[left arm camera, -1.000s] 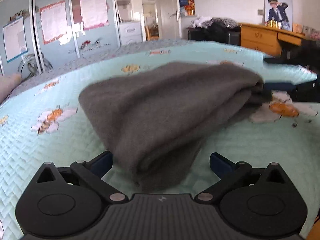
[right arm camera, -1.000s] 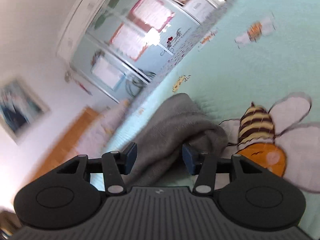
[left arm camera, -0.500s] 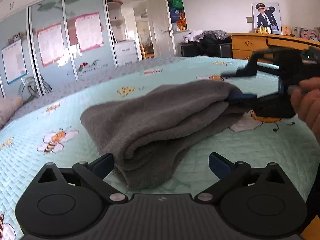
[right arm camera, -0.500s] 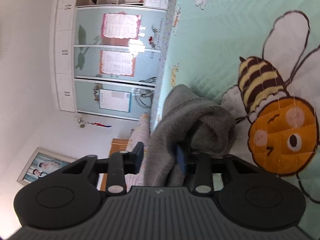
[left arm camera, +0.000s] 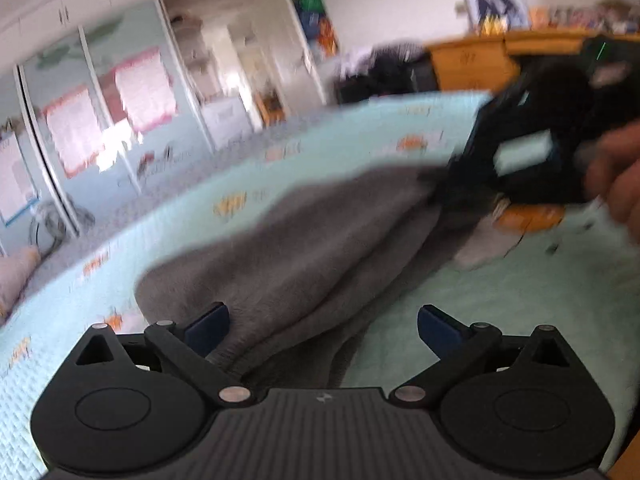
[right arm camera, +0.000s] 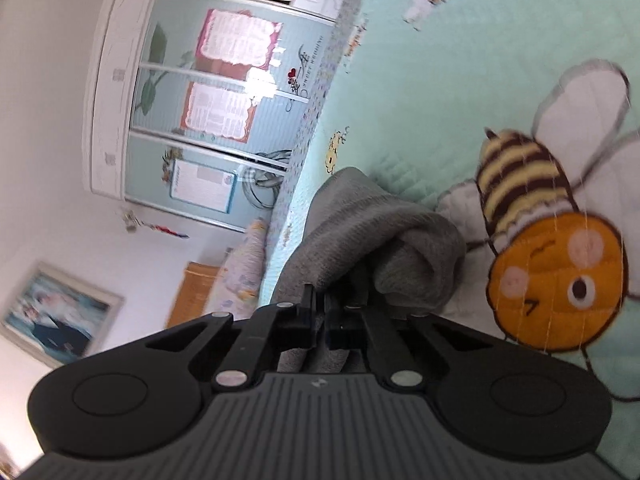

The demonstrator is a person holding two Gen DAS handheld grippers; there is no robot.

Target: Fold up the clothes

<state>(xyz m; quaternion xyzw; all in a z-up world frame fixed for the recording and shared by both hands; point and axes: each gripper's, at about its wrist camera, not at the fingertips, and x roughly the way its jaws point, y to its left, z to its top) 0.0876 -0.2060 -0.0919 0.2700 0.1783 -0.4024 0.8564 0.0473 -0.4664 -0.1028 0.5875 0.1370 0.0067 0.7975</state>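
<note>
A grey fleecy garment (left arm camera: 304,248) lies folded in a long bundle on the mint bedspread (left arm camera: 480,312). My left gripper (left arm camera: 322,326) is open, its blue-padded fingers astride the near end of the bundle, and nothing is clamped. In the right wrist view my right gripper (right arm camera: 320,312) is shut on the garment's (right arm camera: 384,236) other end, with cloth pinched between the black fingers. That right gripper (left arm camera: 460,196) also shows blurred at the upper right of the left wrist view, held by a hand (left arm camera: 616,176).
The bedspread (right arm camera: 440,80) carries bee prints, with a large bee (right arm camera: 552,264) just right of the garment's end. Sliding wardrobe doors (left arm camera: 100,132) stand beyond the bed, a wooden dresser (left arm camera: 472,60) is at the far right, and a pillow (right arm camera: 248,276) lies near the headboard.
My right gripper has closed onto the garment's end. The left gripper has moved in closer over the near end, staying open; the left view is now blurred by motion.
</note>
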